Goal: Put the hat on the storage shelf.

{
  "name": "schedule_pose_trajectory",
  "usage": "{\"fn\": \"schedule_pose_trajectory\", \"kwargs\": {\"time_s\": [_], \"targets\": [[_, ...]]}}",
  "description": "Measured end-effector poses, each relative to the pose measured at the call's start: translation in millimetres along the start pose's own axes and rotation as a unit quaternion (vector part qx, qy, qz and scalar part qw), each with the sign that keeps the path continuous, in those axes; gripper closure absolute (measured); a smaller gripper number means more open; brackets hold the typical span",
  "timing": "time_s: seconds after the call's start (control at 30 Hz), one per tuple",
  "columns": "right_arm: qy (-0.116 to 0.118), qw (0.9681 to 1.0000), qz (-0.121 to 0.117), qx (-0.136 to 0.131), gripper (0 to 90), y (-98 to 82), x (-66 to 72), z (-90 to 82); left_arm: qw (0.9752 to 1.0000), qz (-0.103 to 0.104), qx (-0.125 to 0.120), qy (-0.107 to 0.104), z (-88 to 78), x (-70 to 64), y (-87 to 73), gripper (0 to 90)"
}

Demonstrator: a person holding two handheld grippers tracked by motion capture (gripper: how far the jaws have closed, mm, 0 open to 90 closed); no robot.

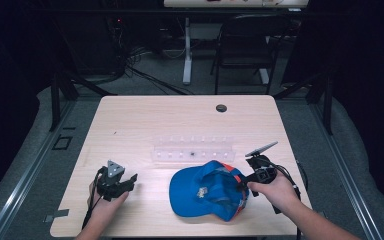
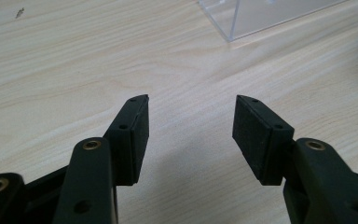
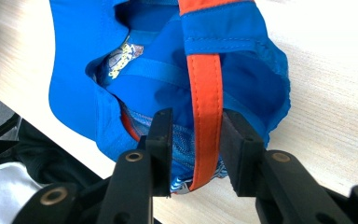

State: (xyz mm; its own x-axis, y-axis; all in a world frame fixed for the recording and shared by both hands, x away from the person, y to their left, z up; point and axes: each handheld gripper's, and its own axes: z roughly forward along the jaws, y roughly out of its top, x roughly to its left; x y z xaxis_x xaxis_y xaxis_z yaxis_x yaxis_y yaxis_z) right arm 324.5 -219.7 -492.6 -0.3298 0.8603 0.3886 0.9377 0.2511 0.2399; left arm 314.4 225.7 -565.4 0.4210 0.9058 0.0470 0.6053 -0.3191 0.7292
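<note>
Pale wood surface point(image 1: 145, 125) carries a blue cap point(image 1: 207, 191) near its front edge. Right hand-held gripper point(image 3: 193, 151) straddles the cap's orange strap point(image 3: 207, 88), jaws narrowed around it, seemingly gripping. Left hand-held gripper point(image 2: 191, 126) rests wide and empty, well apart to the cap's left.

Clear rack point(image 2: 261, 16) cut off by the top edge; its small contents point(image 1: 192, 153) too tiny to identify.

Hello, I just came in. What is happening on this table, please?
A person works at a light wooden table, one claw in each hand. The right claw has its jaws around the back edge of a blue fabric cap with an orange strap. The left claw is open over bare wood, holding nothing. A clear plastic rack stands behind the cap.
</note>
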Motion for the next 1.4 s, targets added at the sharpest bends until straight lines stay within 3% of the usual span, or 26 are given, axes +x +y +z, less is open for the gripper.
{"fn": "schedule_pose_trajectory", "kwargs": {"time_s": [0.37,0.43,0.5,0.7,0.73,0.87,0.93,0.97,1.03,1.33,1.4], "targets": [[0.001,0.9997,-0.019,0.017,76.4,1.0,-0.4,-2.2,1.0,-0.001,0.001,-0.001,0.3,0.1,-0.1,46.2],[0.003,1.0,-0.007,0.004,77.3,0.3,1.2,-1.5,1.0,-0.001,0.0,0.0,0.4,0.1,-0.2,46.2],[0.005,0.9998,-0.014,0.014,77.6,1.8,0.5,-3.9,1.0,-0.001,0.001,-0.001,0.4,0.2,-0.1,46.2],[0.011,0.9998,0.014,0.002,77.9,4.4,4.1,-9.2,1.0,0.0,0.001,-0.001,0.1,0.4,-0.2,46.1],[0.009,0.9998,0.009,0.012,77.9,5.5,3.8,-11.4,1.0,0.0,0.001,-0.001,0.1,0.4,-0.2,46.1],[0.008,0.9998,0.016,0.009,78.0,7.6,6.1,-16.9,1.0,0.0,0.001,0.0,0.1,0.4,-0.2,46.1],[0.006,0.9997,0.023,-0.004,77.9,7.9,8.6,-18.4,1.0,0.0,0.001,-0.001,0.1,0.4,-0.2,46.1],[0.005,0.9999,0.012,0.011,77.8,10.2,8.8,-22.5,1.0,0.001,0.002,-0.001,0.1,0.4,-0.2,46.1],[-0.004,0.9998,0.021,-0.003,77.7,10.9,13.0,-24.1,1.0,0.0,0.002,-0.001,0.3,0.1,-0.3,46.1],[-0.029,0.9995,0.015,0.0,78.0,22.5,25.5,-37.2,1.0,0.001,0.001,-0.002,-0.3,0.5,-0.2,46.1],[-0.03,0.9995,0.009,0.011,78.2,24.8,26.6,-39.2,1.0,0.0,0.001,-0.002,-0.3,0.4,-0.3,46.0]]}}
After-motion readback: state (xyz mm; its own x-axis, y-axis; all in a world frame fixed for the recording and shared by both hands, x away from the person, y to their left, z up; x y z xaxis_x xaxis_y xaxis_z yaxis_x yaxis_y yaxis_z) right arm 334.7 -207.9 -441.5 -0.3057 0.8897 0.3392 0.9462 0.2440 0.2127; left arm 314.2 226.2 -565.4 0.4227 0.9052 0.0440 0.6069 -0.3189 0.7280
